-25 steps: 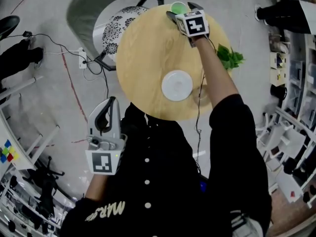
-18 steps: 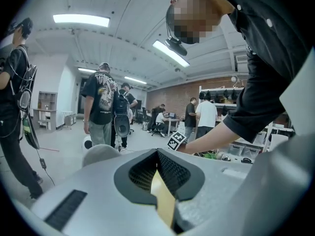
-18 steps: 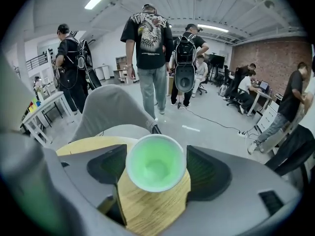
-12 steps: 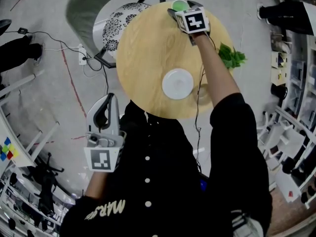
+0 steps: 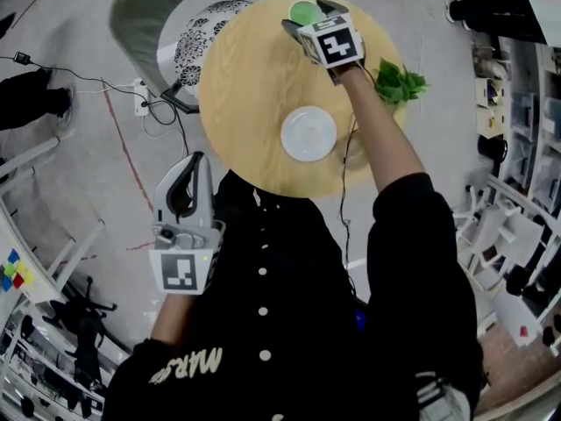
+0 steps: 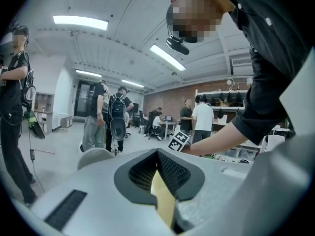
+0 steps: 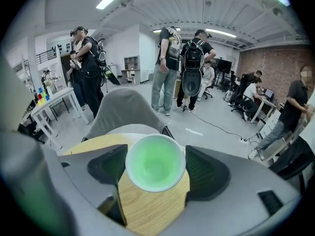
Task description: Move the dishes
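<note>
A small green cup (image 5: 307,12) with a pale rim is at the far edge of the round wooden table (image 5: 245,77). My right gripper (image 5: 308,17) has just been closing and is shut on the cup, one pad on each side. In the right gripper view the green cup (image 7: 155,162) fills the gap between the jaws of the right gripper (image 7: 156,169), above the wood. A white plate (image 5: 308,134) lies on the table nearer to me. My left gripper (image 5: 196,163) hangs beside the body, off the table; its jaws meet at the tip of the left gripper (image 6: 157,154), holding nothing.
A grey chair (image 5: 206,38) with a patterned cushion stands behind the table on the left. A green leafy plant (image 5: 399,84) sits at the table's right edge. A power strip with cables (image 5: 140,90) lies on the floor. Several people stand around the room.
The right gripper and the green cup have moved together a little towards the white plate. The left gripper has stayed where it was.
</note>
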The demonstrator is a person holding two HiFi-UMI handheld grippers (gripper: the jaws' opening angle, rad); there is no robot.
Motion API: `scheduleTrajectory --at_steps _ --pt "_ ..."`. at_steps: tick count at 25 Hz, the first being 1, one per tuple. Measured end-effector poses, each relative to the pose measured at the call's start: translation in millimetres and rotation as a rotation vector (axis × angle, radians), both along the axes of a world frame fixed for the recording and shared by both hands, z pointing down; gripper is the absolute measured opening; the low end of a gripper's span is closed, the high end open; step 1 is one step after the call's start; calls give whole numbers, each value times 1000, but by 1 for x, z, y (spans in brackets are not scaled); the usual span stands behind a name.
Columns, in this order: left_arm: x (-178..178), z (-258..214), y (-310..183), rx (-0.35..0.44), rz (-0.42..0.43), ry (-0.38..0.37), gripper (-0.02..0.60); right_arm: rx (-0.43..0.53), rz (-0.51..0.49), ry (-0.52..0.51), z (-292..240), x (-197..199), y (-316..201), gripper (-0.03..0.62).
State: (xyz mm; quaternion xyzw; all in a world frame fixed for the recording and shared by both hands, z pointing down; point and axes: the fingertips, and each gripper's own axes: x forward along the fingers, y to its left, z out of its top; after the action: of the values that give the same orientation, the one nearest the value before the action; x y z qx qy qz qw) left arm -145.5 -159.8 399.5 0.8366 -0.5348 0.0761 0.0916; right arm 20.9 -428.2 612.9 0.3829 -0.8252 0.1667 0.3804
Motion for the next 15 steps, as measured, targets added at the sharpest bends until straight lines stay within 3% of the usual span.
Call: scheduleTrajectory --at_steps 15 --pt "23 -19 36 69 63 0 3 -34 -108 -13 -7 -26 137 370"
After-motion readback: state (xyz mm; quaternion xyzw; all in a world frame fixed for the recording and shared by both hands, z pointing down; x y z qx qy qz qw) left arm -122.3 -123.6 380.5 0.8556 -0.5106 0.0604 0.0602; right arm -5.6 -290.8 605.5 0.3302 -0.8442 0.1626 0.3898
